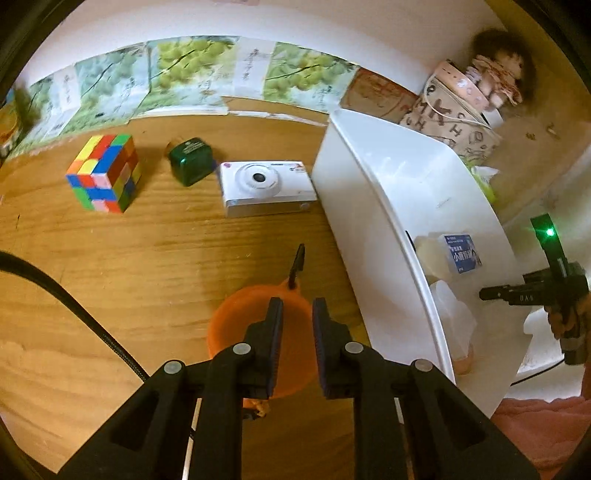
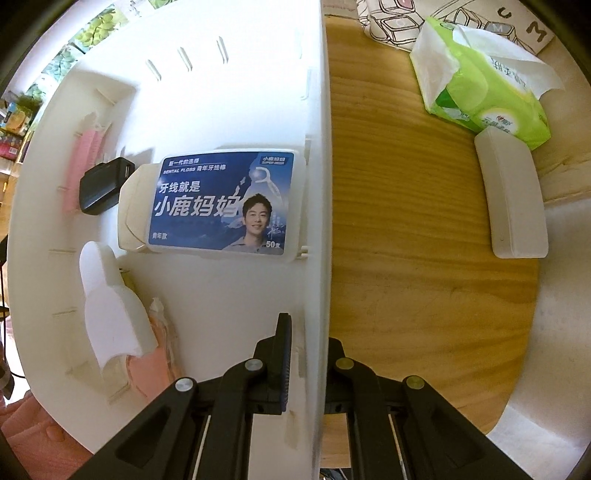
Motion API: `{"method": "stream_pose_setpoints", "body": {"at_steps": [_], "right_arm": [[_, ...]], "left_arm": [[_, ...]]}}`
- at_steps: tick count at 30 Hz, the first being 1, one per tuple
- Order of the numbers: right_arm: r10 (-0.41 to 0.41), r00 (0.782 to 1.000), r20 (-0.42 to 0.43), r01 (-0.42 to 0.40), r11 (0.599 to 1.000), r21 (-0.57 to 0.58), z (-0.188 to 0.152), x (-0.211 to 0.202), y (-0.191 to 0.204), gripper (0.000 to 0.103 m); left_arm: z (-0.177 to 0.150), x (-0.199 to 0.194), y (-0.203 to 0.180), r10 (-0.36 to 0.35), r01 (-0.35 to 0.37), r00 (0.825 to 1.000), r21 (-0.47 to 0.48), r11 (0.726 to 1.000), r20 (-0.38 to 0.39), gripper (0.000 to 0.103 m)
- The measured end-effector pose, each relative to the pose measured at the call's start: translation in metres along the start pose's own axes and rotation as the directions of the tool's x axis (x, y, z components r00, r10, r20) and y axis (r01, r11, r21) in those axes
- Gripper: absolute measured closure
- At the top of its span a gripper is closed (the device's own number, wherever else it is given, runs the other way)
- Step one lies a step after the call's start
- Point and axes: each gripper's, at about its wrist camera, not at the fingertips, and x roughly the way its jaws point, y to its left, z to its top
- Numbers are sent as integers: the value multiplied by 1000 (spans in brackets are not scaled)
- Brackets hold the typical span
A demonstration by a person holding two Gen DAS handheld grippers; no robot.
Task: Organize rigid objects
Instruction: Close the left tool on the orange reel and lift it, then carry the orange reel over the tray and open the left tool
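Left wrist: left gripper [image 1: 297, 306] clamped on the orange cup [image 1: 255, 332], lower centre. Rubik's cube [image 1: 104, 172], green box [image 1: 190, 161], white camera [image 1: 266, 187] across mid-frame on the wooden table [image 1: 147, 258]; white bin [image 1: 373, 206] at right.

Right wrist: right gripper [image 2: 309, 347] pinching the bin's wall [image 2: 320, 184]; dental floss box [image 2: 225, 201] inside, centre-left.

Pale wood worktop [image 1: 155, 258], grain visible, warm yellowish light. Plain white wall [image 1: 295, 22] behind. Row of grape-print posters [image 1: 184, 70] along the wall's foot. Doll [image 1: 498, 74] and printed bag [image 1: 450, 122] in the far corner.
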Motion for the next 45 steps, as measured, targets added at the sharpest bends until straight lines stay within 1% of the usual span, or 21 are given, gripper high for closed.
{"method": "stream_pose_setpoints", "body": {"at_steps": [1,3,5,8,10,11,12,15,20,26,27,30,35,40,45], "right_arm": [[0,1000,1,0,1000,0,0,0,0,95],[0,1000,5,0,1000,1,-1,0,0,95],[1,1000,10,-1,1000,4,-6,-2,-3,95],[5,1000,16,-5,1000,13,-10,-4,-5,95],[5,1000,20,-5,1000,18,-13,-6,-5,95],[5,1000,22,-5,1000,21,-14,-7,-6,95],[5,1000,23,-6,1000,22,-14,-9,-7,95],[5,1000,28,-6,1000,30,-17,-12,-9,95],[0,999,37,-2,998,58,-20,-14,-13,95],[-9,999,43,5,996,91,-25,-17,-19,95],[-10,999,45,6,995,99,-27,-17,-20,95],[-13,999,46,7,993,121,-31,-18,-24,95],[-20,999,42,13,990,140,-28,-26,-29,95],[-20,999,43,13,986,168,-30,-29,-36,95],[-25,999,38,18,984,177,-28,-32,-39,95]], "left_arm": [[0,-1,1,0,0,1000,-7,1000,-3,85],[-1,-3,3,7,-8,1000,-15,1000,-9,79],[-2,-5,4,19,-19,1000,-17,1000,-11,76],[-4,-8,8,58,-58,998,-19,998,-12,58],[-6,-10,11,68,-68,998,-23,997,-7,57],[-7,-10,13,66,-66,998,-23,998,-14,54],[-8,-10,14,66,-66,998,-23,998,-22,48],[-10,-8,16,82,-82,996,-11,997,-45,35],[-11,2,12,80,-77,991,31,997,-107,25],[-11,19,1,93,-73,983,130,989,-159,20],[-11,22,-1,101,-77,981,146,986,-164,18],[-9,30,-4,125,-89,975,190,978,-183,18],[-4,43,-1,125,-81,968,202,976,-217,18],[-1,52,-3,135,-83,965,228,970,-223,18],[5,60,-2,127,-78,963,204,976,-239,20]]}}
